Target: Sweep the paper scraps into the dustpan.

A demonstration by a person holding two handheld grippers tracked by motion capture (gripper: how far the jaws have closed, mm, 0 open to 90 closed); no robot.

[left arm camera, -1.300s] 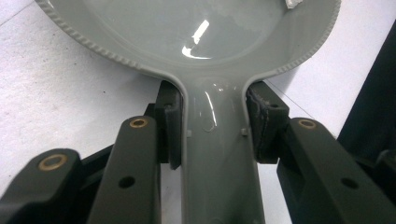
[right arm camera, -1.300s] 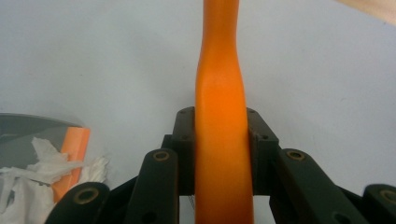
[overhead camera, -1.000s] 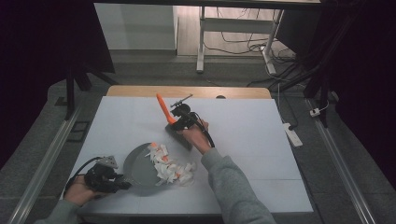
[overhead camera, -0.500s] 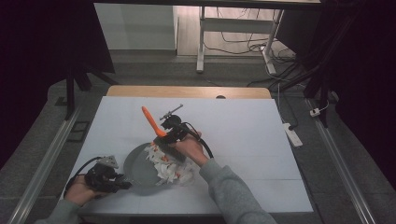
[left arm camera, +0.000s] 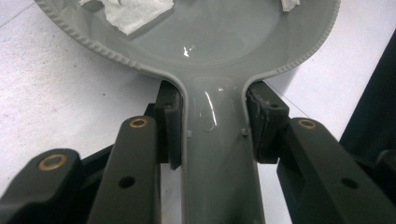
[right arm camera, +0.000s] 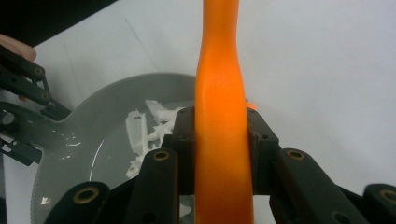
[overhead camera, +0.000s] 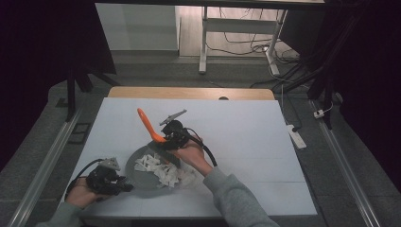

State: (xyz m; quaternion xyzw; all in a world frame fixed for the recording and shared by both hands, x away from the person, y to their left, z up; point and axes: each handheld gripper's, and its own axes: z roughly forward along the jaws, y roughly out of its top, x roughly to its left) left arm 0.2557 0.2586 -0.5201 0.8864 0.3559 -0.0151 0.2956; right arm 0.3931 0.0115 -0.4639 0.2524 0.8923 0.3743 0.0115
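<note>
Orange utensil [right arm camera: 219, 116], smooth and glossy, slants over grey pan [overhead camera: 142, 177].

Orange tool [right arm camera: 222, 116] ends cut off; pan [left arm camera: 210, 51] far rim cropped.

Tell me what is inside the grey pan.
The grey pan holds torn white paper scraps, piled toward its right side, leaving bare glossy bottom near the handle. The right hand covers its far rim, so anything lying there is hidden.
</note>
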